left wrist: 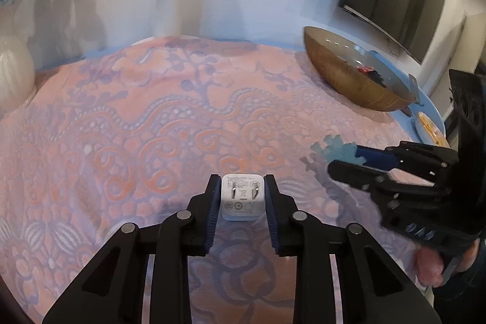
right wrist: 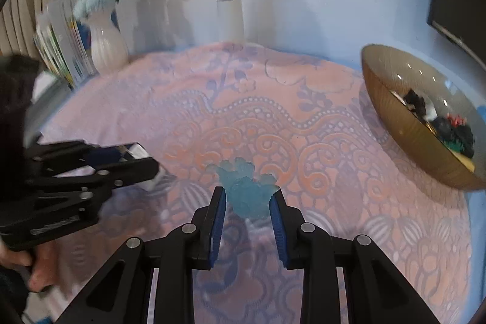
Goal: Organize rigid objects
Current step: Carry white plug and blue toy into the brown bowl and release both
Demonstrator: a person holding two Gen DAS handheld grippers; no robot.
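Pink patterned cloth [left wrist: 152, 117] under both my grippers.
Left gripper [left wrist: 242, 196] clamps white charger [left wrist: 242, 198]; right gripper [right wrist: 247, 199] clamps translucent blue figure [right wrist: 247, 187], bowl [right wrist: 395, 123] far right.

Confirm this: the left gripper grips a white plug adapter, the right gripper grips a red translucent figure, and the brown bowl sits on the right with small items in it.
One detail is wrong: the figure in the right gripper is pale blue, not red, as the right wrist view shows. The left gripper does grip the white plug adapter, and the brown bowl on the right holds small items.
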